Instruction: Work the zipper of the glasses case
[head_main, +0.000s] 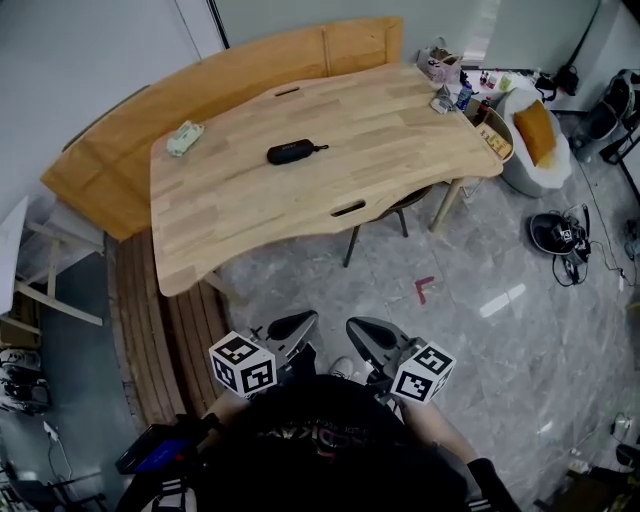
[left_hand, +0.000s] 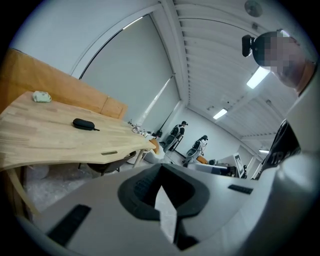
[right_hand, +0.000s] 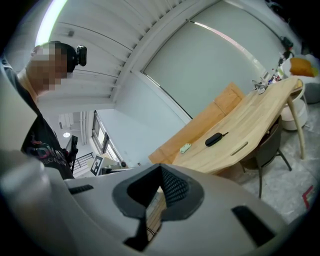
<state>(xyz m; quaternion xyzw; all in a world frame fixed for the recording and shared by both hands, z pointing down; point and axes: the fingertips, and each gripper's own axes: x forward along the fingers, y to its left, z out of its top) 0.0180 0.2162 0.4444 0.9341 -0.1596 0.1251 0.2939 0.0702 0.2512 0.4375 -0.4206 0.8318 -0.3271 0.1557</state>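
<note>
Head view: glasses case (head_main: 292, 152) flat on counter (head_main: 230, 210), upper centre, well apart from me. My left claw (head_main: 290, 328) and right claw (head_main: 372, 335) at lower centre, near body; likely approach not begun.
Left gripper view: jaws fully together, nothing between; glasses case (left_hand: 83, 124) upper left.
Right gripper view: jaws together, empty; glasses case (right_hand: 214, 139) right of centre.

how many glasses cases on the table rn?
1. The black glasses case lies near the middle of the wooden table. The clutter at its far right corner could hide another.
</note>
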